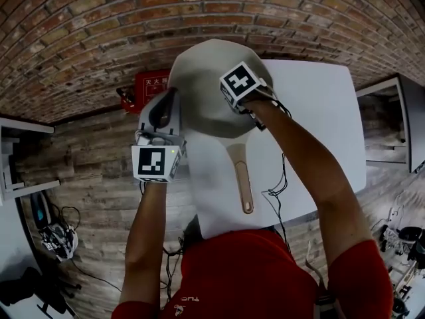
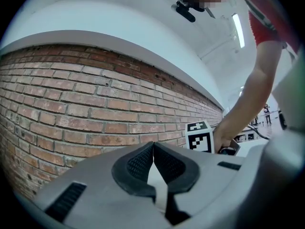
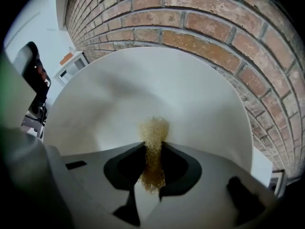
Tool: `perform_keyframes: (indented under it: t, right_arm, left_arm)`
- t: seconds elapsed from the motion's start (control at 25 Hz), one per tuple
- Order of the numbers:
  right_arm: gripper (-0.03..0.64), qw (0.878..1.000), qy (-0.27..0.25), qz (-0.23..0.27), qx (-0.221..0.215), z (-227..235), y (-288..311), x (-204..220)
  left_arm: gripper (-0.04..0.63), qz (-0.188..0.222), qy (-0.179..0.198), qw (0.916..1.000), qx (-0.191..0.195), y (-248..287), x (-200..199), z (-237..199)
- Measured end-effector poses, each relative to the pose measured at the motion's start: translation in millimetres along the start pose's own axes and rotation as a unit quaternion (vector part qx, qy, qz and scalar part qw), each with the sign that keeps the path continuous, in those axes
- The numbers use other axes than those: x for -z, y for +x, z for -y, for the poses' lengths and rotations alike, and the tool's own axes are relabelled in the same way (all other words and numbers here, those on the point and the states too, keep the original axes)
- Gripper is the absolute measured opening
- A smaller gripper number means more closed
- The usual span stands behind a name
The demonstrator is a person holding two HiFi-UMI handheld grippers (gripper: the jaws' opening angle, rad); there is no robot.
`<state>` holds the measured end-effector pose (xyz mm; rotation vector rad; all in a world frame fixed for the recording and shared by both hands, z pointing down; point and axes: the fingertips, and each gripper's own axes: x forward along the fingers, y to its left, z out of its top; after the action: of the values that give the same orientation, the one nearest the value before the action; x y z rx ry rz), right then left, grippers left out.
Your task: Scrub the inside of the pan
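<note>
Pinching scrubber point(image 3: 153, 132) inside pan point(image 3: 143, 85), right tool point(image 3: 152, 146); left tool point(image 2: 153, 149) closed, empty.

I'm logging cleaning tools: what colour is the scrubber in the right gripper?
Golden-tan; the scrubber shows best in the right gripper view.

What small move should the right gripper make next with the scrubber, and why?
Probably press the scrubber lightly onto the inside of the pan and make a short stroke. The right gripper is shut on the scrubber, whose tuft points at the pale inner wall; contact is not clear. The left gripper, shut, sits by the pan's left rim.
</note>
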<state>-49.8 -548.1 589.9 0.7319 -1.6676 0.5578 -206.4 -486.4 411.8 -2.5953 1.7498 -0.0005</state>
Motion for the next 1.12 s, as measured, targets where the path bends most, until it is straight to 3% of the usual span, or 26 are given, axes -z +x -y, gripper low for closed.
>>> perform_keyframes:
  t: [0.32, 0.44, 0.64, 1.12]
  right_arm:
    - [0.087, 0.991, -0.081, 0.029, -0.099, -84.6, -16.5, -9.2]
    - [0.087, 0.987, -0.11, 0.021, -0.117, -109.4, -12.9, -8.5]
    - [0.087, 0.987, -0.124, -0.01, -0.099, -101.9, -1.4, 2.5]
    - [0.087, 0.992, -0.115, -0.061, -0.009, -25.8, -6.2, 29.5]
  left_arm:
    - [0.014, -0.01, -0.001, 0.9999, -0.003, 0.6, 7.8, 1.2]
    - [0.014, -0.012, 0.002, 0.9999, -0.002, -0.3, 7.1, 2.7]
    - [0.014, -0.013, 0.003, 0.9999, -0.004, -4.4, 7.4, 2.4]
    - [0.014, -0.011, 0.005, 0.9999, 0.0, -5.8, 3.1, 11.0]
